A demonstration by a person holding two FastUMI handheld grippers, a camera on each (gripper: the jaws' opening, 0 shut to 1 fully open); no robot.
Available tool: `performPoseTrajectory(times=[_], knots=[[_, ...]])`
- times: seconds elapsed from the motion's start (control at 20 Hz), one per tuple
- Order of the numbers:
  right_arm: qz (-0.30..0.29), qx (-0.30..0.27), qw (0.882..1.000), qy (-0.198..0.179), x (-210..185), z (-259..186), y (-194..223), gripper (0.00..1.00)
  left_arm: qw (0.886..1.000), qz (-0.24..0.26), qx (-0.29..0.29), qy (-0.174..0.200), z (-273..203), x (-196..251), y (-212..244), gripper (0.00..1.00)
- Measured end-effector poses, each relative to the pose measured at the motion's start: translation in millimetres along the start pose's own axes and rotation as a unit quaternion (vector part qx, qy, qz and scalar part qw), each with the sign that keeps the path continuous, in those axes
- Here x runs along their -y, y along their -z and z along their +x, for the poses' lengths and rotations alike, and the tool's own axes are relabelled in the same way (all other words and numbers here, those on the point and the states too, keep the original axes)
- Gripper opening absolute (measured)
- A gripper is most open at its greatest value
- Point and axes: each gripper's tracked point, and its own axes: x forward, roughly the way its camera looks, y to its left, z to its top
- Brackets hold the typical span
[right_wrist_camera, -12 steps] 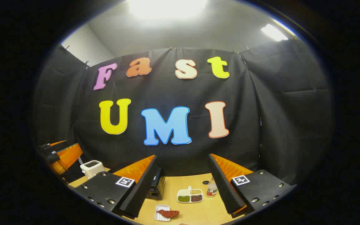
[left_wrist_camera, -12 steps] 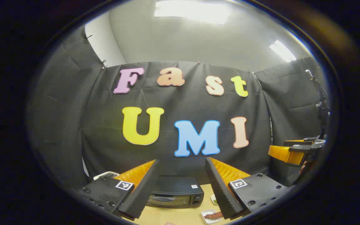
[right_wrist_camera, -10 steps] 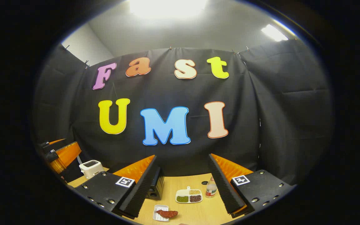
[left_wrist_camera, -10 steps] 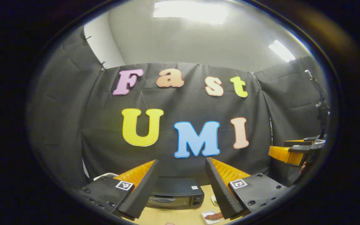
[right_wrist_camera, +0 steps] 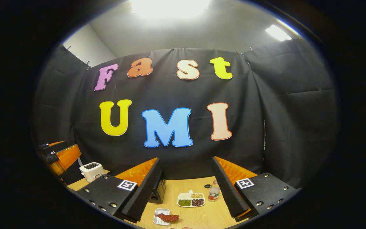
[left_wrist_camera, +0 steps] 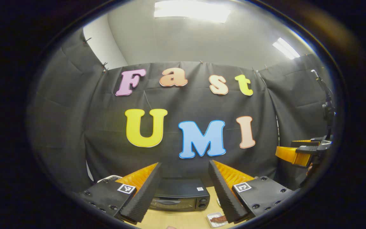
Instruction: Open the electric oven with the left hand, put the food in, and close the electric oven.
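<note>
Both cameras have tipped slightly downward, showing more tabletop. Electric oven (left_wrist_camera: 179,198), door shut, sits well beyond the left gripper (left_wrist_camera: 183,194), framed between its spread jaws. Food (right_wrist_camera: 168,217) on a small white tray (right_wrist_camera: 158,217) lies right of the oven, beyond the right gripper (right_wrist_camera: 184,195), whose jaws are also spread and empty.

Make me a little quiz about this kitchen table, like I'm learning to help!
1. True or false: the oven door is already open.
2. What lies on the small white tray: A) a reddish piece of food, B) a spoon, C) an egg?
3. Fill in: the left gripper and the right gripper both have their jaws ____.

Key: 1 false, it looks closed. 2 A. 3 open, holding nothing.
</note>
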Motion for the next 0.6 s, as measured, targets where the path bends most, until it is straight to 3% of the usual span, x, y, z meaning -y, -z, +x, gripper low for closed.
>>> performPoseTrajectory(times=[0.1,0.6], knots=[[0.001,0.001,1.000,-0.001,-1,0,0,0.98,1.000,-0.004,-0.005,0.004,2,2,5,0.99],[-0.010,-0.007,1.000,-0.010,-7,11,11,0.98,0.999,-0.005,-0.035,0.007,22,-6,33,0.99]])
